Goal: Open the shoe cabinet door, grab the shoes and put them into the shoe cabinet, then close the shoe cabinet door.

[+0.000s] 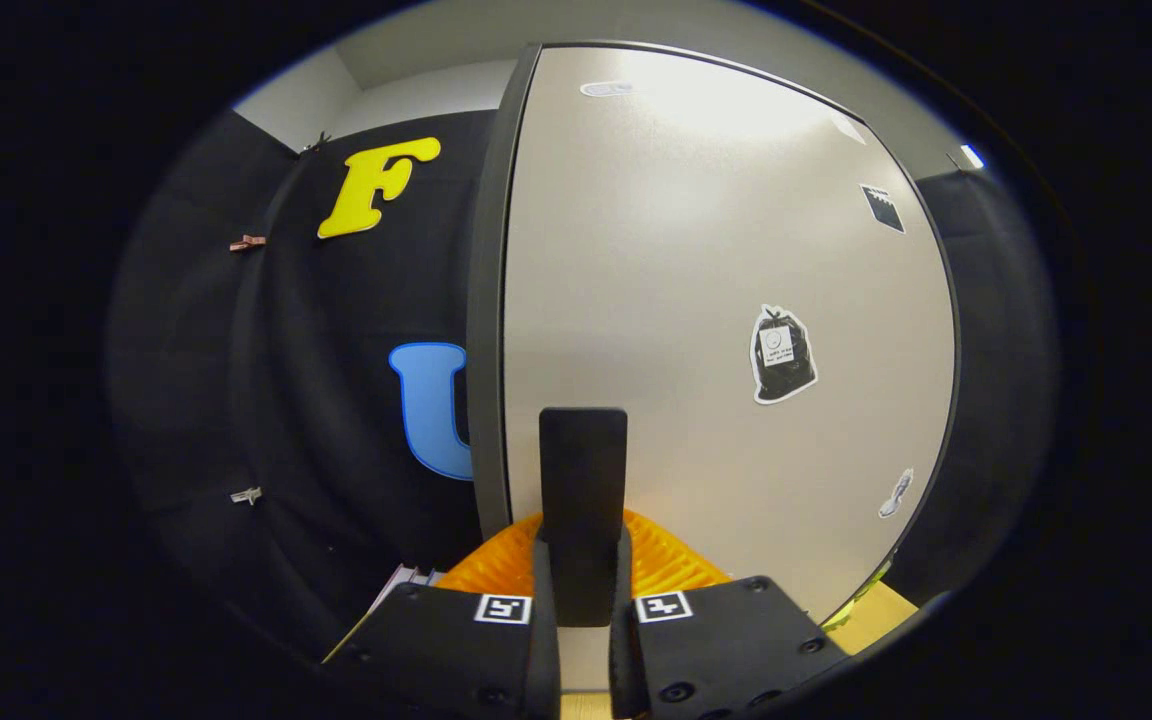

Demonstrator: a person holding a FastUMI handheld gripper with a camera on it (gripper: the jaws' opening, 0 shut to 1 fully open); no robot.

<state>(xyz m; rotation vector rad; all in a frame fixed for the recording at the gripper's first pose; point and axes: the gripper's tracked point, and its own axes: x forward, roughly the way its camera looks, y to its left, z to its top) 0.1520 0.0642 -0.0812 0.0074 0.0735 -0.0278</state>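
The shoe cabinet door is a pale beige panel in a dark frame, close in front of me, with a few stickers on it. Its black upright handle stands near the door's left edge. My gripper is shut on the lower part of that handle. The orange ribbed fingers press against it from both sides. The door's dark left edge stands out against the black cloth wall behind it. A sliver of yellow-green peeks out past the door's lower right corner; I cannot tell what it is.
Black cloth wall runs to the left of the door, with small clips pinned on it. A light wooden surface shows at the lower right below the door. Something pale pink lies low on the left beside my gripper.
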